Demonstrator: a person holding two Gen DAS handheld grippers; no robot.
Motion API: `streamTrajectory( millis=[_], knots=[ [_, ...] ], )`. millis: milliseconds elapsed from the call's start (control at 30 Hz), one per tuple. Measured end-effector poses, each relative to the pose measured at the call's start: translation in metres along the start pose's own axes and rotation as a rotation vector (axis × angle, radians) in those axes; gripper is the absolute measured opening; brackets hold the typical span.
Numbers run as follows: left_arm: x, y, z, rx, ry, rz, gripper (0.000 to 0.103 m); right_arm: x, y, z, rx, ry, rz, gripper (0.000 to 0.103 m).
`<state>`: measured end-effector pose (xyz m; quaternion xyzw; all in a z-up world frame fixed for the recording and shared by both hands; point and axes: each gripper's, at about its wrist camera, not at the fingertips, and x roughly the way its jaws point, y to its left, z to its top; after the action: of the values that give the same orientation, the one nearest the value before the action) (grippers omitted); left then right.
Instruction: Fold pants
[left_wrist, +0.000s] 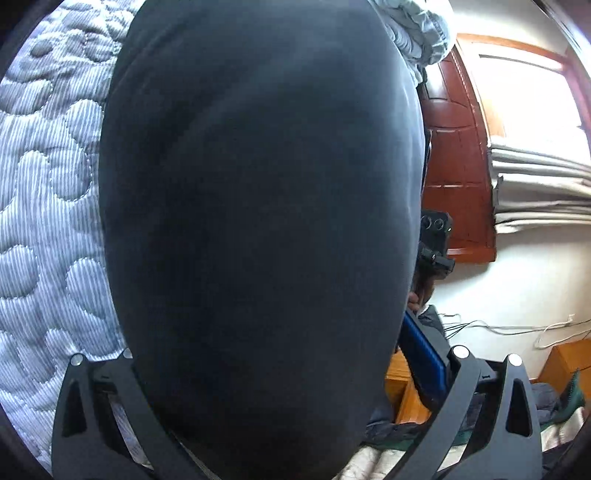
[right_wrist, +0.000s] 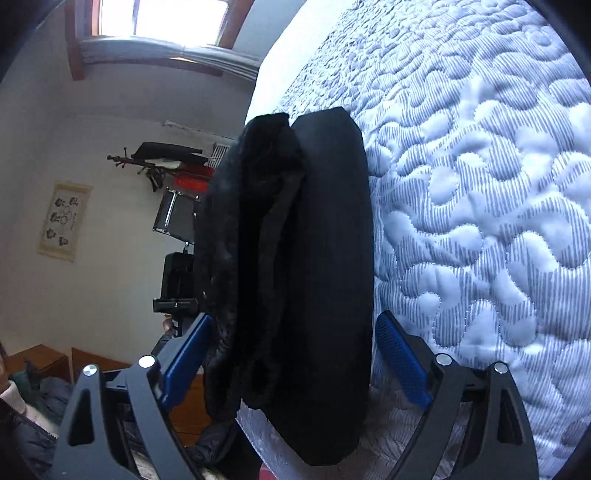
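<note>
Both claws straddle the folded pants (right_wrist: 314, 295) on the bed (right_wrist: 480, 221): right claw (right_wrist: 295, 354) wide open, left claw (left_wrist: 280, 369) grip indeterminate; close squarely on all layers before moving.

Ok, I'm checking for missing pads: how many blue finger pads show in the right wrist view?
2: one blue pad left of the folded black pants, the other right of them, over the quilt. None seems hidden.
</note>
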<state>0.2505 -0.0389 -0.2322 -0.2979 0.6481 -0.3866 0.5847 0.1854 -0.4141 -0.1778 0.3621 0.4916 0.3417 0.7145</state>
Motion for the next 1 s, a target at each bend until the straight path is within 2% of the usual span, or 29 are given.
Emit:
streamTrajectory(
  millis=[100,233,400,467,533,667,733,800,900,1000],
  knots=[
    [-0.007,0.005,0.001,-0.051,-0.028,-0.062,0.1,0.003,-0.001,-0.001,0.006,-0.001,0.002,0.091],
    [-0.006,0.003,0.0,-0.065,-0.035,-0.084,0.1,0.01,0.004,0.001,-0.013,0.01,-0.002,0.092],
    [0.001,0.001,-0.002,-0.055,-0.022,-0.058,0.1,0.018,0.007,0.001,-0.02,0.011,-0.012,0.092],
    [0.006,0.002,-0.001,-0.06,-0.017,-0.034,0.1,0.02,0.009,0.0,-0.023,0.006,-0.021,0.088],
    [0.009,-0.002,0.0,-0.064,-0.023,-0.021,0.1,0.02,0.009,0.0,-0.028,0.003,-0.045,0.077],
    [0.016,-0.015,-0.002,-0.058,-0.047,-0.004,0.098,0.017,0.009,-0.003,-0.03,-0.014,-0.045,0.069],
    [0.016,-0.016,-0.004,-0.065,-0.063,0.015,0.093,0.014,0.009,-0.003,-0.033,-0.026,-0.041,0.062],
    [0.014,-0.016,-0.007,-0.072,-0.077,0.011,0.077,0.013,0.011,-0.005,-0.034,-0.039,-0.04,0.06],
    [0.012,-0.015,-0.008,-0.076,-0.085,-0.03,0.06,0.013,0.015,-0.008,-0.033,-0.062,-0.04,0.057],
    [0.004,-0.009,-0.01,-0.073,-0.097,-0.042,0.051,0.013,0.018,-0.01,-0.025,-0.079,-0.036,0.055]
  ],
)
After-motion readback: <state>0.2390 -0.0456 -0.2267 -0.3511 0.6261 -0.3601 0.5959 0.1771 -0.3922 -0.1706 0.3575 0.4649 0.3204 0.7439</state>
